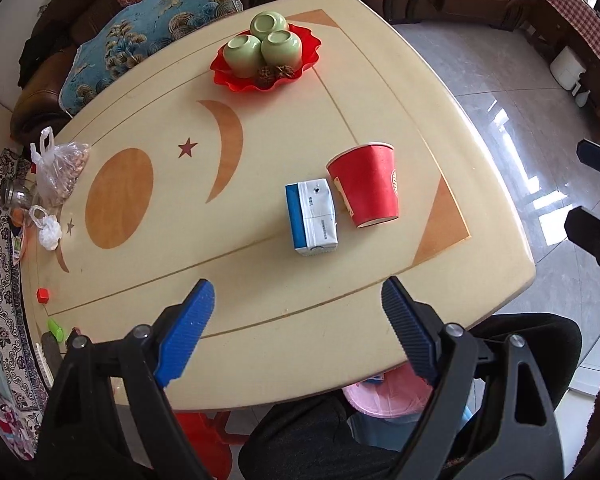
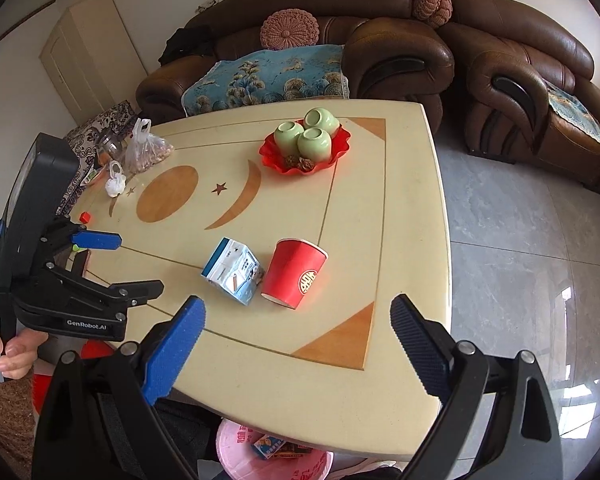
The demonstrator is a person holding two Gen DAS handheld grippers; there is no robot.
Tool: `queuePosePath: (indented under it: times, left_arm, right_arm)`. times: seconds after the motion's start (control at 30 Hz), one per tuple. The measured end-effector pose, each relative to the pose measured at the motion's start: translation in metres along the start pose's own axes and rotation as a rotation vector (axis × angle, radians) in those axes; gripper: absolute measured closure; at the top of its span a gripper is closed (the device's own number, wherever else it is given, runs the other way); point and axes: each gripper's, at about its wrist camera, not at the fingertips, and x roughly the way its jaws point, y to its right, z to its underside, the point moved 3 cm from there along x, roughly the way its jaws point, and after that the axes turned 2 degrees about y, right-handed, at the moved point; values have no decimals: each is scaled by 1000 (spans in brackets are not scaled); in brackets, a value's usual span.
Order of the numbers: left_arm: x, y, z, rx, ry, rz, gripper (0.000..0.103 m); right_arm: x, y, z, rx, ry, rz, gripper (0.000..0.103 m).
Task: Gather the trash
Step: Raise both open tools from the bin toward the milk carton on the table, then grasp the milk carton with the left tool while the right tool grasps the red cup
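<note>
Under the near edge of the desk [image 2: 380, 360] we can see only part of a pink trash bin [image 2: 236, 456]. The desk hides its far side, and the picture cuts off its near side. Inside it lie a few small printed packs [image 2: 278, 448], but we cannot read them.

On the near right part of the desk stands a red paper cup [image 1: 366, 186] with its open end up. We cannot see if anything is in it. Just to its left lies a blue and white carton [image 1: 312, 218] on its side. The two look very close, maybe touching.

At the far end sits a red plate [image 1: 236, 78] with a wavy rim. It holds three green cups [image 1: 274, 42] turned upside down and two small brown cones [image 1: 276, 72].

On the far left edge is a clear bag [image 1: 62, 168] with brown bits inside, a small white bag [image 1: 50, 230] and a glass jar [image 1: 16, 194] on its side. What is in the jar is hard to tell.

Our left gripper [image 1: 298, 300] is spread wide above the desk, with nothing in it. Our right gripper [image 2: 298, 316] is spread wide too and is empty. In the right wrist view a hand [image 2: 12, 354] holds the left gripper from below, and the edge cuts it off.
</note>
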Motion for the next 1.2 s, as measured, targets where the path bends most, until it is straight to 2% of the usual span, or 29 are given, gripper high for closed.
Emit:
queuePosePath:
  times: [0.47, 0.9, 1.2]
  left_arm:
    - [68, -7, -29, -27, -89, 56, 19]
    - [122, -11, -40, -57, -159, 98, 19]
    - [149, -30, -38, -120, -196, 125, 20]
  right_arm:
    - [89, 11, -2, 37, -119, -28, 12]
    - [158, 11, 6, 56, -217, -57, 12]
    - [206, 9, 13, 106, -277, -97, 12]
